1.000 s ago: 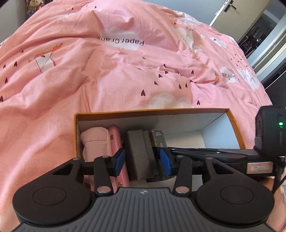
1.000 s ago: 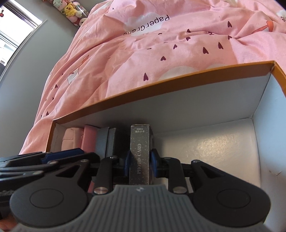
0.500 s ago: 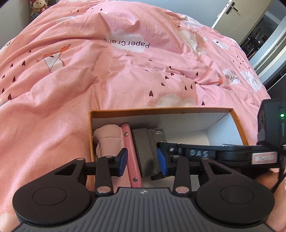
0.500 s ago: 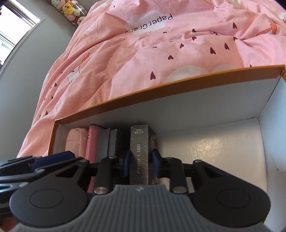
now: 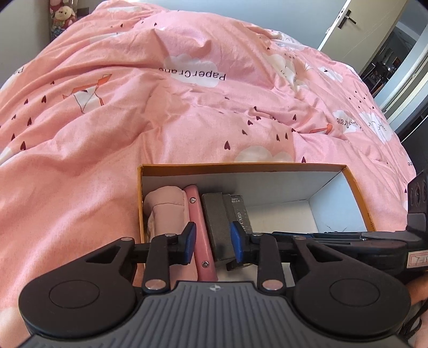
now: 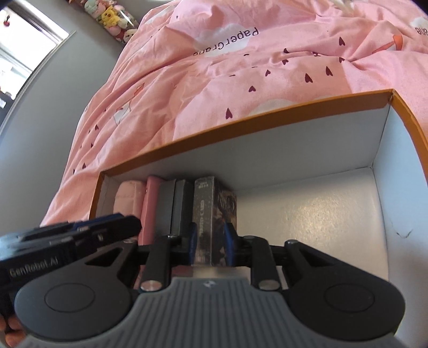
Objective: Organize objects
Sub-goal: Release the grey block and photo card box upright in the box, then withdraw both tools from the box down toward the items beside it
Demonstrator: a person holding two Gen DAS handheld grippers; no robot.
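Note:
An orange-rimmed white box (image 5: 240,167) (image 6: 240,125) lies on the pink bed. At its left end stand a pink pouch (image 5: 165,208) (image 6: 128,203), a pink case (image 5: 199,227) (image 6: 151,208), a grey block (image 5: 215,224) (image 6: 174,206) and a dark photo-card box (image 5: 239,214) (image 6: 208,222). My left gripper (image 5: 211,241) is open above the pink case and grey block, touching neither that I can see. My right gripper (image 6: 211,246) has its pads on both sides of the photo-card box; a slight gap seems to show.
The pink patterned duvet (image 5: 160,107) surrounds the box. The right half of the box floor (image 6: 307,222) is bare white. A door (image 5: 347,24) stands at the far right, plush toys (image 6: 112,16) on a ledge at the far left.
My left gripper has risen and pulled back from the grey block and opened wider. My right gripper has drawn back a little and its pads have eased apart around the photo-card box.

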